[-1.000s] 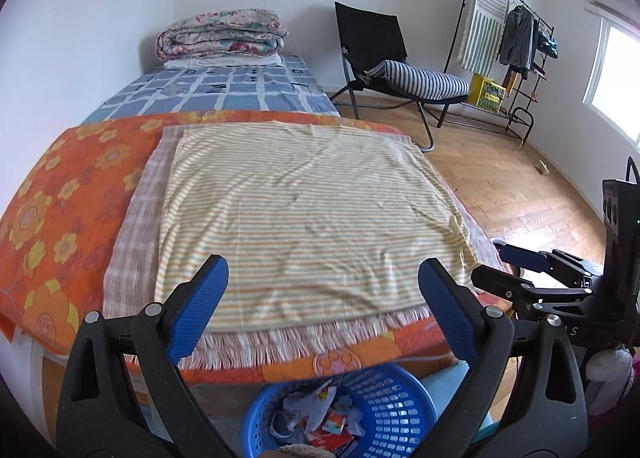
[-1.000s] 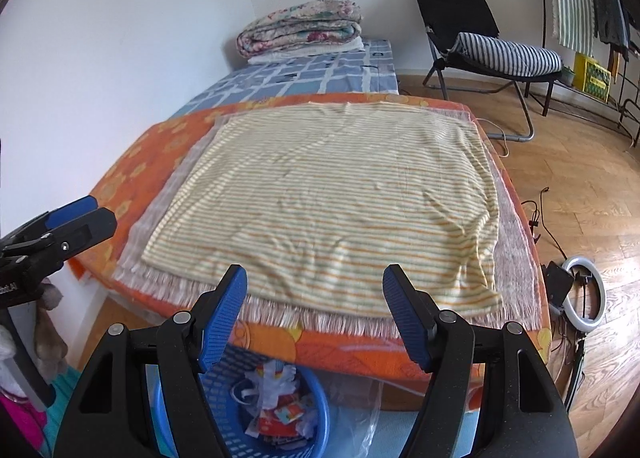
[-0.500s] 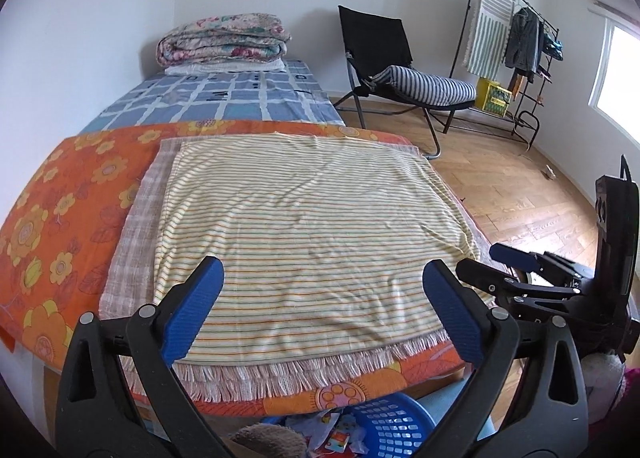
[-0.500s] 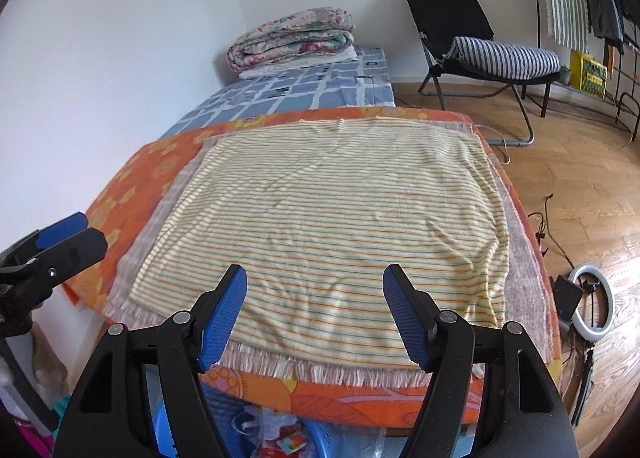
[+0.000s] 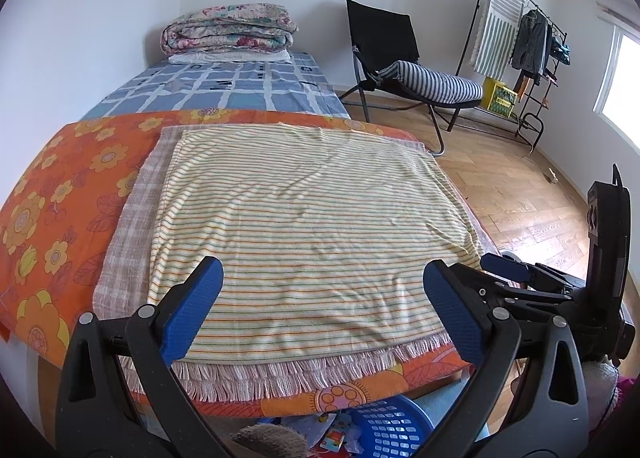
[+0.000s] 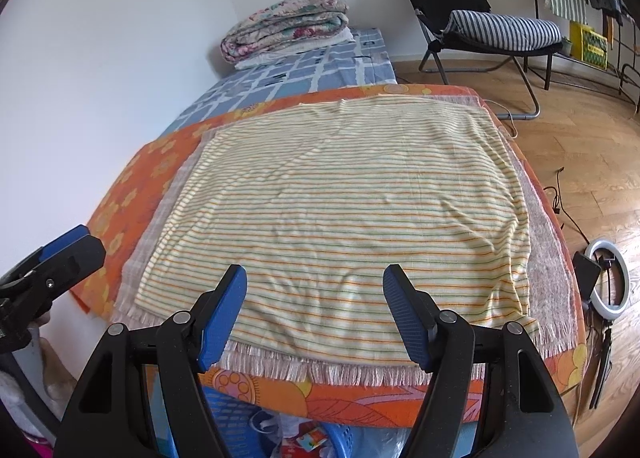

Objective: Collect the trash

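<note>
The blue basket (image 5: 384, 424) sits on the floor at the near end of the bed, mostly hidden under the mattress edge and cut off by the bottom of both views; only part of its rim and some crumpled trash (image 5: 334, 432) inside it show. A brownish fuzzy thing at the bottom edge of the left view is too cut off to identify. A second ago far more of the basket and its contents was in view; now the striped blanket (image 5: 304, 234) fills the frames and the basket has slid almost out of sight.

The left gripper (image 5: 324, 310) hangs over the blanket's near fringe with its jaws wide apart and nothing between them. The right gripper (image 6: 316, 312) is likewise spread, holding nothing, just right of the left one.

Farther off lie a folded quilt (image 5: 228, 30), a black chair (image 5: 404, 62) and a clothes rack (image 5: 520, 42); a ring light (image 6: 608, 278) lies on the floor right of the bed.
</note>
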The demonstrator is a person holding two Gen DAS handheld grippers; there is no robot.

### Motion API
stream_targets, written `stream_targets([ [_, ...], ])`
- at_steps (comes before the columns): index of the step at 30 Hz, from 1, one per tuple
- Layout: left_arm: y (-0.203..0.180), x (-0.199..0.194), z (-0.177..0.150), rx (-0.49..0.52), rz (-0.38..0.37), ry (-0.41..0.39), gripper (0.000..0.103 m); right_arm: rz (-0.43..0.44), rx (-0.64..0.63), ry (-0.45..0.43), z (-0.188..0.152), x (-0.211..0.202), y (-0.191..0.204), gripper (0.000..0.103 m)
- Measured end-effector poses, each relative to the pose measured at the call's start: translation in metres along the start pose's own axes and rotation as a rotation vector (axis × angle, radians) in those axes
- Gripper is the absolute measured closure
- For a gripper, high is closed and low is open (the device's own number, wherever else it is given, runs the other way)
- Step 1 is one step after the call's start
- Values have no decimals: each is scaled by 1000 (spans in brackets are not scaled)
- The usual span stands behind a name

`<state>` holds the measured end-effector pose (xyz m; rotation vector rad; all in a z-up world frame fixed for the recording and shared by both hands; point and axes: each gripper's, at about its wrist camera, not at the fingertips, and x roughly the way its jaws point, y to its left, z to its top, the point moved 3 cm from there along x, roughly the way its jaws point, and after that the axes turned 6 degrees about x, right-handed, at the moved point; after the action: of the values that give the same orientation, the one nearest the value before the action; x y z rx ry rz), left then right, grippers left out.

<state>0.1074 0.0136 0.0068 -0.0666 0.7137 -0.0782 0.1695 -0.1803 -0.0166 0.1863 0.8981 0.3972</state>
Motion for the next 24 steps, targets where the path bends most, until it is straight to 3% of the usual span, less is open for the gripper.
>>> stream_targets([
  [24, 5, -3, -3, -4, 6, 3, 1, -13, -9, -6, -2, -2, 0, 33],
])
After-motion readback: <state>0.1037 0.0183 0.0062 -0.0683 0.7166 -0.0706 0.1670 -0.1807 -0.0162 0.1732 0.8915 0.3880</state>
